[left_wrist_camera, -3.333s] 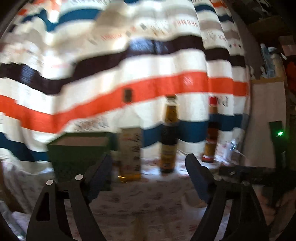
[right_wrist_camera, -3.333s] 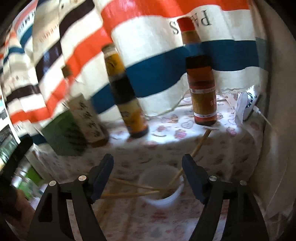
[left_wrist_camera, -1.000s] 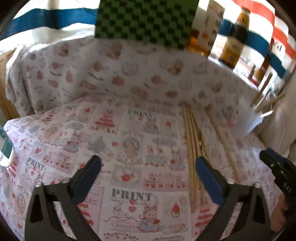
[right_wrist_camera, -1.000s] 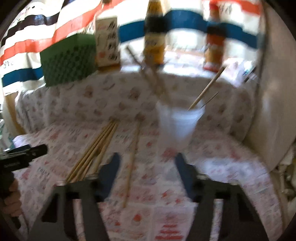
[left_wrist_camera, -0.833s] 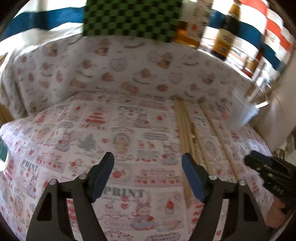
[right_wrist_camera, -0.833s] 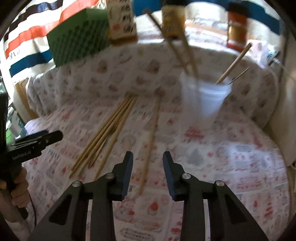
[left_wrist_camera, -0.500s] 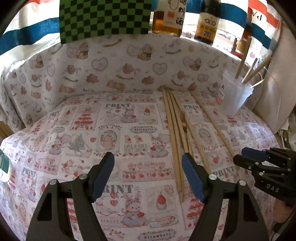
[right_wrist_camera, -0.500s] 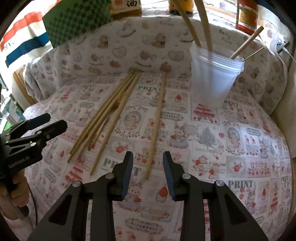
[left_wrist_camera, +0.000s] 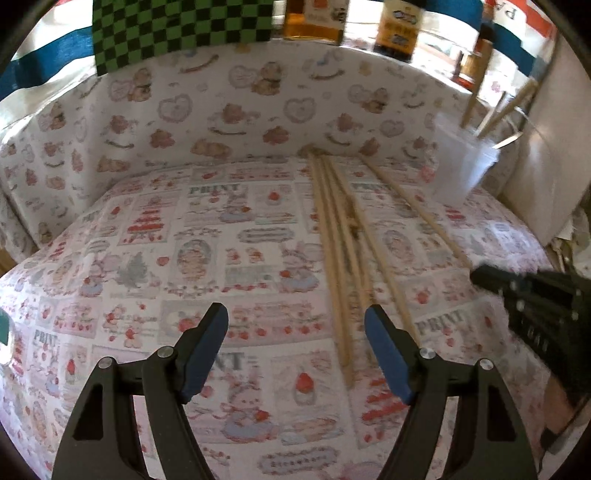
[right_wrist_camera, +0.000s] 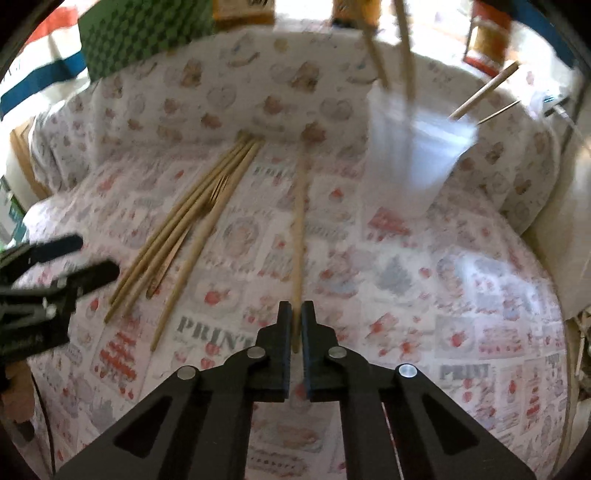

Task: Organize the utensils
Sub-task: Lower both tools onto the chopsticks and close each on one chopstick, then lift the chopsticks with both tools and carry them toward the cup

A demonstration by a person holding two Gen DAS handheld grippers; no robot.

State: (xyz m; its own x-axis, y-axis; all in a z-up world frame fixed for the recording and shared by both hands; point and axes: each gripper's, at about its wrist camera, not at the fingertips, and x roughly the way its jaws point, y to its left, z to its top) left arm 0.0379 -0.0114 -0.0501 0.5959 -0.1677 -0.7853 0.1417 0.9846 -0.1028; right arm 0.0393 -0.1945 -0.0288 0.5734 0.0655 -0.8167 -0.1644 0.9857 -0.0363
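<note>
Half a second back the right hand-held gripper (right_wrist_camera: pixel 296 325) was hovering with a gap between its jaws; its jaws have just been closing, and it is now clenching the near end of a single chopstick (right_wrist_camera: pixel 298 236) that is lying on the worktop (right_wrist_camera: pixel 461 295). That stick (pale, round, wooden) is running straight ahead from the black jaws toward the cloth's raised back edge.

Ahead and to the right of this hand-held gripper a translucent plastic cup (right_wrist_camera: pixel 413 147) is standing, with several more sticks leaning out of it. Ahead and to the left a loose bundle of chopsticks (right_wrist_camera: pixel 192 218) is fanning across the printed cloth, which is thin and patterned with strawberries, bears and the word PRINT.

The left hand-held gripper (left_wrist_camera: pixel 295 325) is staying released, its blue-padded jaws standing wide apart and empty above the cloth; its opening has narrowed a little over the last second. Its right pad (left_wrist_camera: pixel 384 354) is sitting just beside the near tips of the bundle, touching none of them as far as the view shows. Beyond it a green-and-black checkered box (left_wrist_camera: pixel 177 29) is sitting on the raised ledge.
</note>
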